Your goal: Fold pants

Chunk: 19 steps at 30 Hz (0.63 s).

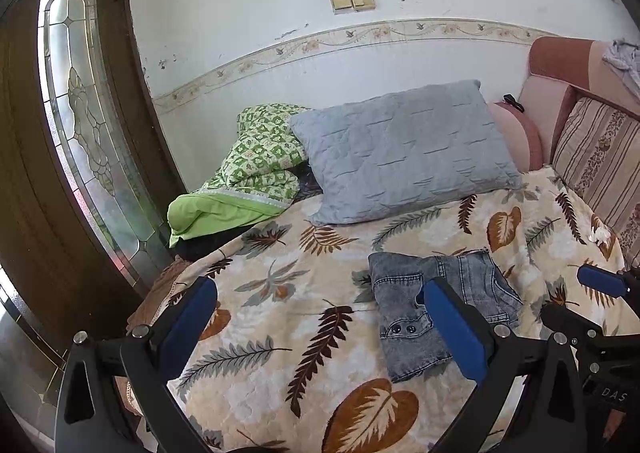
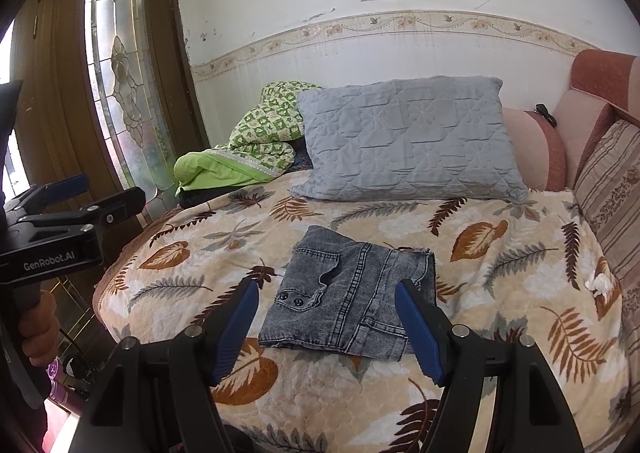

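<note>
The grey denim pants (image 1: pixel 436 305) lie folded into a compact bundle on the leaf-patterned bedspread (image 1: pixel 280 317). They also show in the right wrist view (image 2: pixel 348 297). My left gripper (image 1: pixel 316 321) is open and empty, hovering above the bed to the left of the pants; its right finger overlaps the bundle in view. My right gripper (image 2: pixel 326 325) is open and empty, held just in front of the pants with the jaws standing apart on either side of them. The right gripper also shows at the right edge of the left wrist view (image 1: pixel 600 285), and the left gripper at the left edge of the right wrist view (image 2: pixel 68 189).
A grey quilted pillow (image 1: pixel 400 157) and a green patterned blanket (image 1: pixel 256 169) lie at the head of the bed. A pink sofa arm (image 1: pixel 560 65) and striped cushion (image 2: pixel 612 189) stand on the right. A wooden door with a glass panel (image 1: pixel 84 125) is on the left.
</note>
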### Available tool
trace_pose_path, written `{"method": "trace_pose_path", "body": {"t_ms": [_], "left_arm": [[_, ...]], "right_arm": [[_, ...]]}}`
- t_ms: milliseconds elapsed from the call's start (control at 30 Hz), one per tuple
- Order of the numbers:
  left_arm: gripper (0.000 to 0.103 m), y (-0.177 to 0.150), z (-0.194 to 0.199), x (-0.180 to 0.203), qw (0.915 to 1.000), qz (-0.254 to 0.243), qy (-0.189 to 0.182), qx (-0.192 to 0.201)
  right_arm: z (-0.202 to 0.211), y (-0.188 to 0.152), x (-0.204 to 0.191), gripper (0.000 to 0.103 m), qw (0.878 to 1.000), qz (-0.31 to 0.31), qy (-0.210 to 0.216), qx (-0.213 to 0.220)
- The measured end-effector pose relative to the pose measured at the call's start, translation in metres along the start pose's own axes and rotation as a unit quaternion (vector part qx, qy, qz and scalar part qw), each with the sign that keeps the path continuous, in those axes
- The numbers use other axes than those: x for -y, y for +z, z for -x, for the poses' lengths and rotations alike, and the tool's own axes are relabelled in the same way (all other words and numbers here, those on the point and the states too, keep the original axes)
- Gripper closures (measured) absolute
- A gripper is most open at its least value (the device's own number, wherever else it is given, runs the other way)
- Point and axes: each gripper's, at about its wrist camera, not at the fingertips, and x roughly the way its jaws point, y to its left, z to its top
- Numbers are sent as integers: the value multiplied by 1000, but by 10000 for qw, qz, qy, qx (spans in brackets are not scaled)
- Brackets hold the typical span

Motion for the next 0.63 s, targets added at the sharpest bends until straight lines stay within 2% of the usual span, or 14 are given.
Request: {"method": "trace_pose_path", "body": {"t_ms": [633], "left_arm": [[0, -1, 0, 3, 9997, -20, -207, 101]], "right_arm": [[-10, -4, 5, 29, 9999, -46, 39, -106]]}}
